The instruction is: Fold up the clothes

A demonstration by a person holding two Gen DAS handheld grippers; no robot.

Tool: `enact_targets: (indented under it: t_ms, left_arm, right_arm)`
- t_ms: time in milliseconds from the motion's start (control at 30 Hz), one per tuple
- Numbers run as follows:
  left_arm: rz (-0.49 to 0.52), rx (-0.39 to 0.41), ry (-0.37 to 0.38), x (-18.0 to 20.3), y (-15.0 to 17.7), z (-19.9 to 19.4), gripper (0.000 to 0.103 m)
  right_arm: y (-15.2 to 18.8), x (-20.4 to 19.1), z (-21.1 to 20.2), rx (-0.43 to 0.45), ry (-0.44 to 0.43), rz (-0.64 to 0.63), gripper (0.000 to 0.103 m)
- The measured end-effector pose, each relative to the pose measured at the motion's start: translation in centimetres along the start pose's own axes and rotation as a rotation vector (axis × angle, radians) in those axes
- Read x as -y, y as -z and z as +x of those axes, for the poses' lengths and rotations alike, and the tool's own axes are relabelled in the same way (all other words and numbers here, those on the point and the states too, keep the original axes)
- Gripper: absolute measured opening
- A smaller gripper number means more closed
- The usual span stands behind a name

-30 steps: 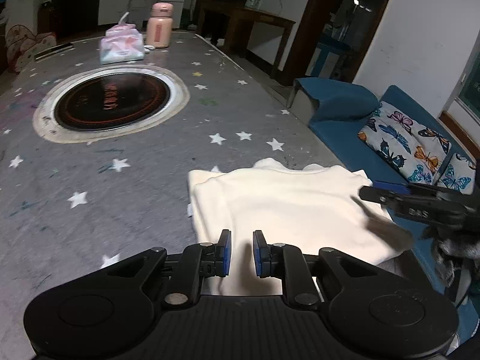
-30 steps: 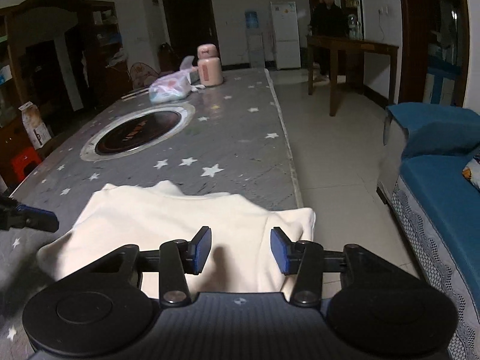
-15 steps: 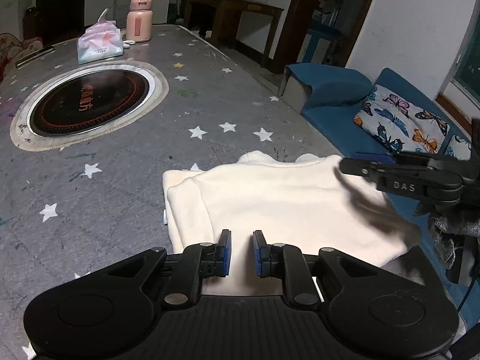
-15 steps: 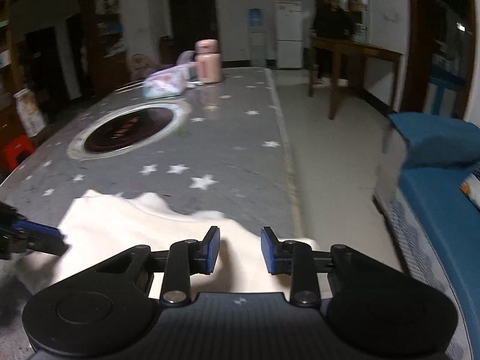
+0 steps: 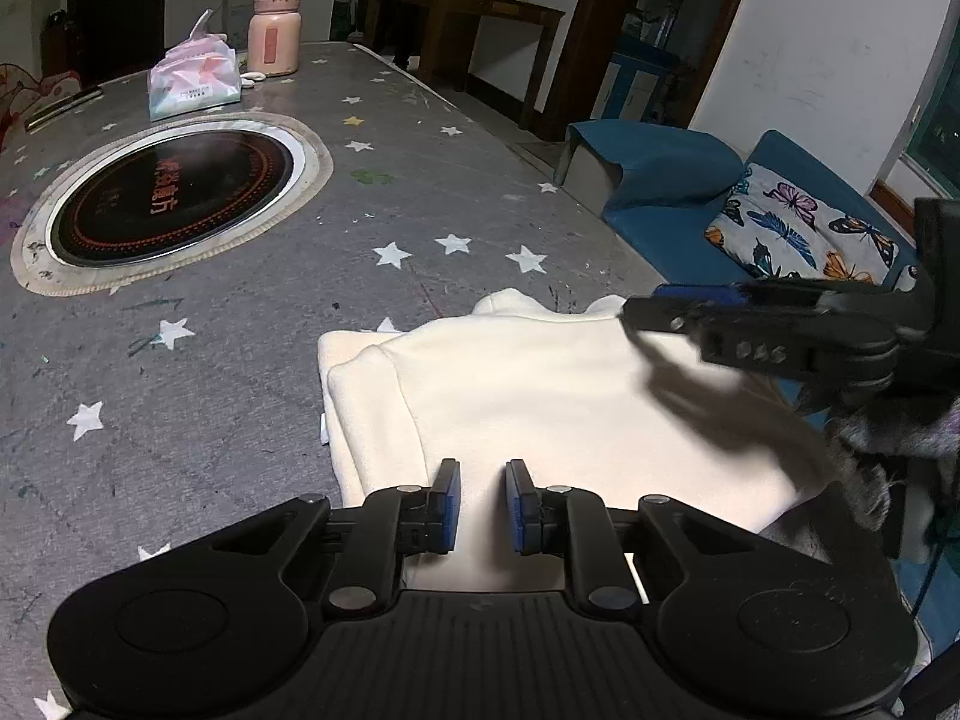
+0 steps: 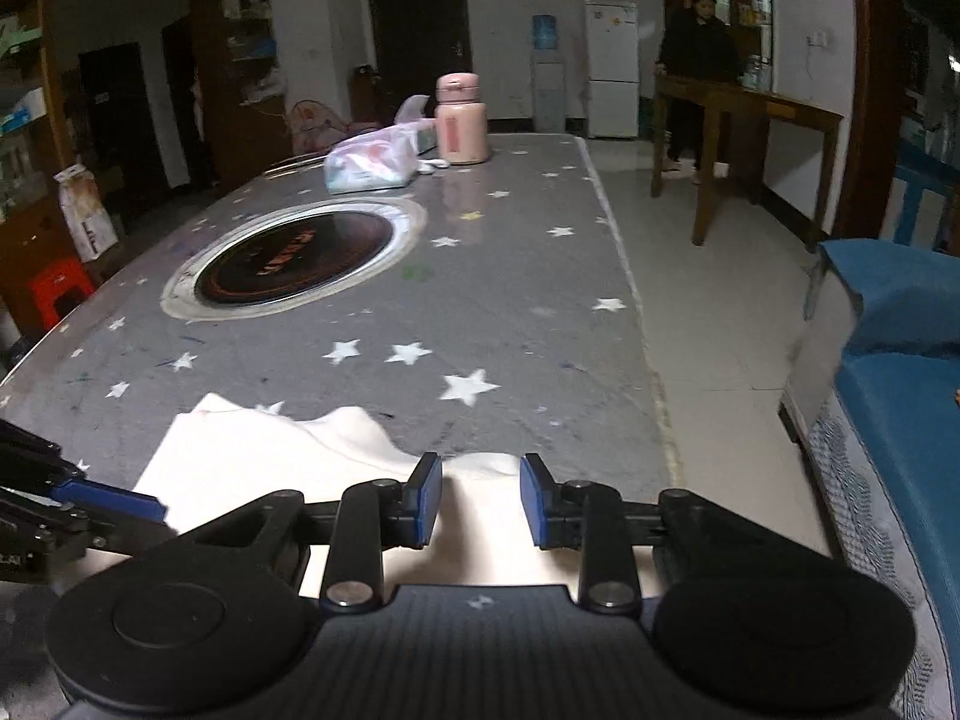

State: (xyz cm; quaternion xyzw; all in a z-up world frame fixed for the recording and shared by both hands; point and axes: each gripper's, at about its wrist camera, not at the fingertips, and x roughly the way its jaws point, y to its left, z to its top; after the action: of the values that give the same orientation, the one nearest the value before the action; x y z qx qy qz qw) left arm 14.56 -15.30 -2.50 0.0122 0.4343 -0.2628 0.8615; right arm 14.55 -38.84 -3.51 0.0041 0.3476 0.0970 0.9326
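The cream garment [image 5: 540,396] looks like soft, matt fleece. Beneath it, the grey star-printed table cover [image 5: 252,324] has a slight sheen, scuffed and stained. The inset cooktop [image 5: 168,198] is glossy black glass.

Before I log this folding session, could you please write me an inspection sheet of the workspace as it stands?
Surface: grey star-print tablecloth, round black inset cooktop.
Job's things: cream folded fabric garment at the near table edge.
Clutter: pink cylindrical flask, pink plastic tissue pack, far end.
Grippers: left hand-held gripper open over the garment; right hand-held gripper open above its far edge.
Cables: nothing seen.
Surroundings: blue sofa, butterfly-print cushion, dark-clothed person by a brown wooden side table.
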Motion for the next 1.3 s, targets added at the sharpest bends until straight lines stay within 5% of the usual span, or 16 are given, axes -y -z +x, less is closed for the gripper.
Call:
enact_targets:
  t_ms: [267,600,933,1300]
  left_arm:
    - [0.003,0.017,-0.01,0.3,0.0,-0.8,0.021]
    - [0.043,0.049,-0.004,1.7,1.2,-2.6,0.025]
    - [0.061,0.04,-0.039,2.0,3.2,-2.9,0.029]
    - [0.105,0.054,-0.073,3.2,4.2,-3.3,0.035]
  right_arm:
    - [0.3,-0.7,-1.0,0.011,0.01,-0.013,0.028]
    - [5.0,-1.7,-7.8,0.015,0.002,-0.02,0.028]
    - [8.9,-1.9,-10.2,-0.01,0.058,0.001,0.028]
    - [7.2,-3.7,-10.2,0.085,0.016,0.02,0.029]
